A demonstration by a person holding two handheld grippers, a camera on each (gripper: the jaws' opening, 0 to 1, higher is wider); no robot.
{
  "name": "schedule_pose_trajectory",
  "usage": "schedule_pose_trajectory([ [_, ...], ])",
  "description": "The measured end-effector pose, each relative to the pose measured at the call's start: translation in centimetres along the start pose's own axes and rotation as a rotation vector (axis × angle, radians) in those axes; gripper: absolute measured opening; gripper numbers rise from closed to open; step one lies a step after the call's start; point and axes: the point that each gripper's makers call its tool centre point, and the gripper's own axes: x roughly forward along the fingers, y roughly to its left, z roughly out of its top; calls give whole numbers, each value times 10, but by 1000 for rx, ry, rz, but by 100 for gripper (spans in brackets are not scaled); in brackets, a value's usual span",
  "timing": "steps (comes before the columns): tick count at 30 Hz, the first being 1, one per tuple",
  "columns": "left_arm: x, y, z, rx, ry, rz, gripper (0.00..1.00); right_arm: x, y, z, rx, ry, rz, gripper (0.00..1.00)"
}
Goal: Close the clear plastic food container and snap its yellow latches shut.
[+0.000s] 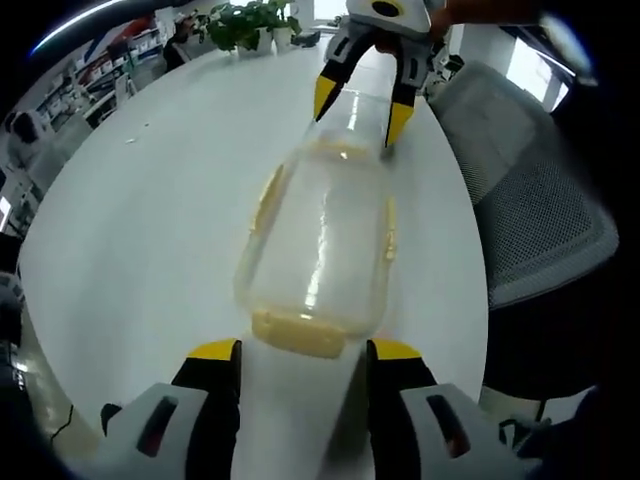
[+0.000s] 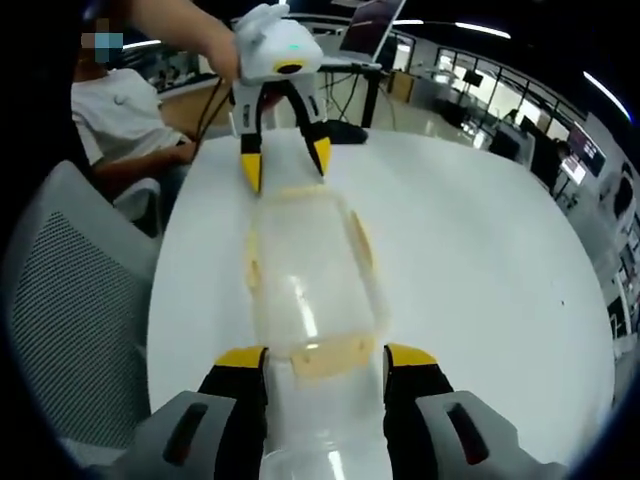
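The clear plastic food container w/ yellow latches (image 1: 318,255) lies lid-on near the middle of the round white table (image 1: 150,230), so both ends are free for pressing. The left gripper (image 1: 302,352) is at one end of the container, its yellow-tipped jaws apart on both sides of the end latch (image 1: 298,333), holding nothing. The right gripper (image 2: 325,358) is at the opposite end, jaws also apart beside its latch (image 2: 328,358), prob. to press. The container's walls are glossy and rounded, the table matt.
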Motion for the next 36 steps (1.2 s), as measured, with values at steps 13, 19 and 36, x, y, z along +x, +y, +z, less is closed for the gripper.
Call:
schedule_pose_trajectory([
  [13, 4, -2, 4, 79, 16, -13, 47, 9, -2, -11, -51, 60, 17, 44],
  [19, 6, -3, 2, 125, 36, -22, 47, 12, -1, -11, -64, 64, 33, 44],
  [36, 11, -7, 3, 179, 57, -71, 44, 18, 1, -10, -74, 73, 82, 42],
])
